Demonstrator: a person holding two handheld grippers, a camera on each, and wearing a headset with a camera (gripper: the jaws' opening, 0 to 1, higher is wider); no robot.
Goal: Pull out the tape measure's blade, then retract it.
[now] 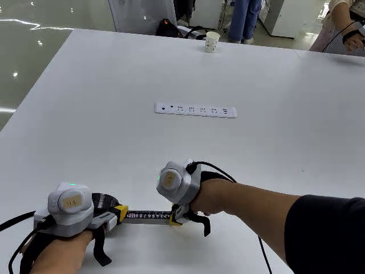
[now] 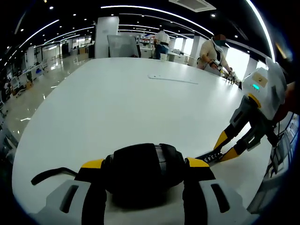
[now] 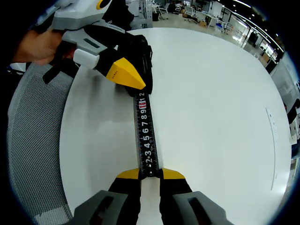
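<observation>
1. Left gripper clamps tight on the black tape measure, low on the white table.
2. Right gripper pinches the blade tip, with a short stretch showing between them!

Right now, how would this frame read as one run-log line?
left gripper: shut on tape measure case | right gripper: shut on blade tip | blade: partly out, along table

The tape measure sits on the table at lower left, blade reaching right. Power strip in the middle, cup at top.
</observation>
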